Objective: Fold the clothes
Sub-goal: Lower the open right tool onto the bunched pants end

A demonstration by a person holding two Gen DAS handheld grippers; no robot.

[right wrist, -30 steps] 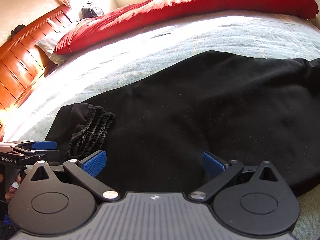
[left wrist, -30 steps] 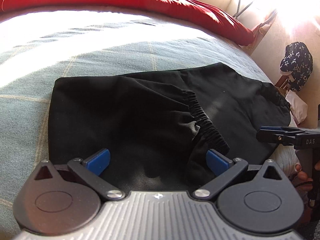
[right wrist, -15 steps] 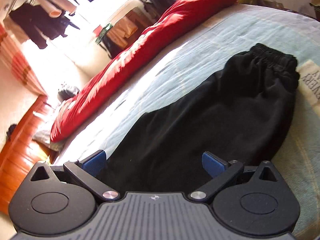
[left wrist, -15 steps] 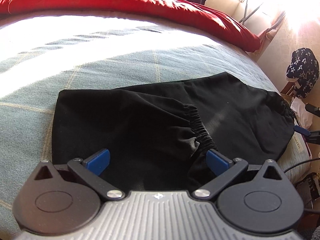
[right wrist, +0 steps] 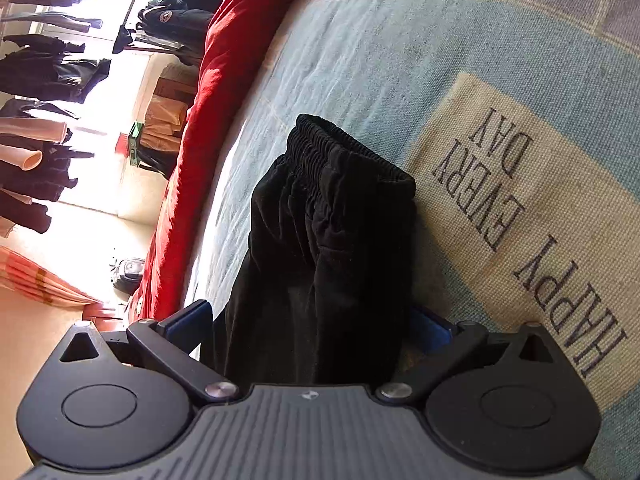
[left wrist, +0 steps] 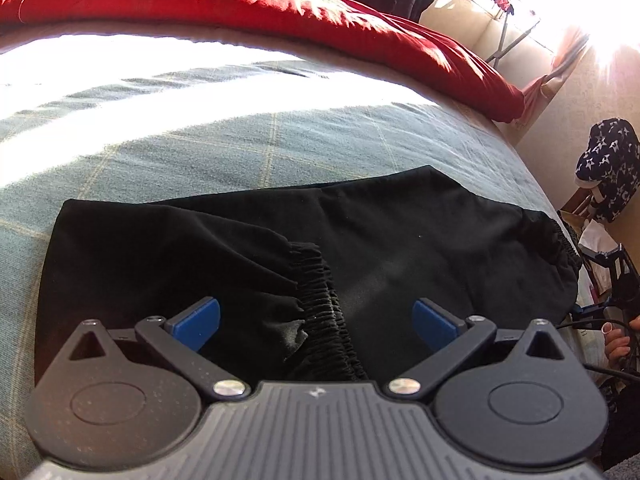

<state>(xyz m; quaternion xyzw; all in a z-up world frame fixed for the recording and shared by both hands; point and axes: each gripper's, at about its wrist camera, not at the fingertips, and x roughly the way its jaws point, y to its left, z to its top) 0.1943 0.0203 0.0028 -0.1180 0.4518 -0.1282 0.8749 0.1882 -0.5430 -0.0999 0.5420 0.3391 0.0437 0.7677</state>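
Soft black trousers (left wrist: 248,264) with ribbed elastic cuffs (left wrist: 324,300) lying between both grippers' wide-spread jaws, ungripped.

Home bedroom; bed (left wrist: 280,136); red duvet (left wrist: 240,4); hanging clothes (right wrist: 40,76)

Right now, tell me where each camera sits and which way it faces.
Left wrist: on the left hand-held gripper, facing across the bed over the black trousers; a person's fingers show at right.
Right wrist: on the right hand-held gripper, rolled sideways at the trousers' waistband; no body visible.
Shared: trousers, bed, red duvet.
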